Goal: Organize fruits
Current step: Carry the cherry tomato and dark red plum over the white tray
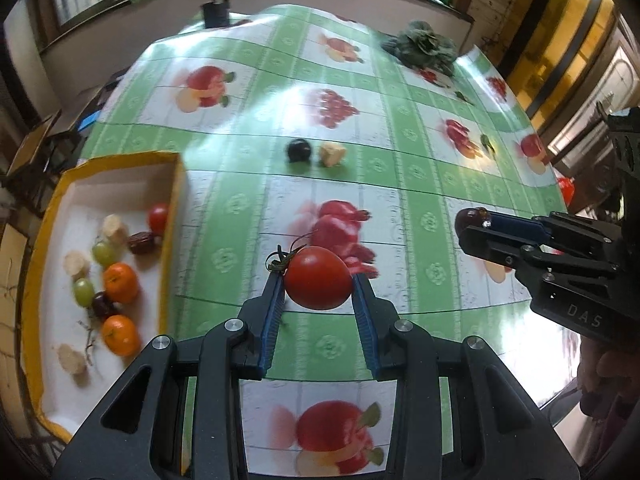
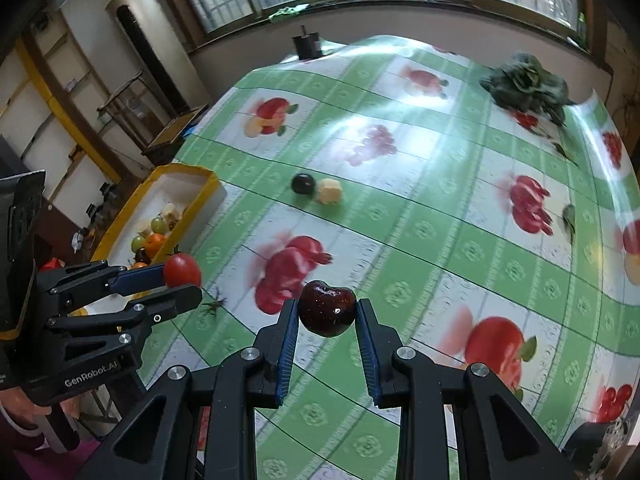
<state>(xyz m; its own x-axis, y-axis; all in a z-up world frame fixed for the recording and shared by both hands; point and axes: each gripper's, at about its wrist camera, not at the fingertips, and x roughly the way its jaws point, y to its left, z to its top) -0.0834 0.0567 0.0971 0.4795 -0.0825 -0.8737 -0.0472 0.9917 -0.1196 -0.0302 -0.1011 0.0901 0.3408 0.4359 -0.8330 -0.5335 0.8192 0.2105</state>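
Green-checked tablecloth [image 1: 420,216], wide bare stretch beside yellow-rimmed tray [image 1: 174,216]

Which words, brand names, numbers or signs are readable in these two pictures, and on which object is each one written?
"GenRobot.AI": white letters on the black body of the left gripper, seen from the right wrist camera.
"DAS": raised letters on the black body of the right gripper, seen from the left wrist camera; the rest is cut off at the picture's edge.
The tablecloth shows only printed fruit pictures and flower marks, no readable words.
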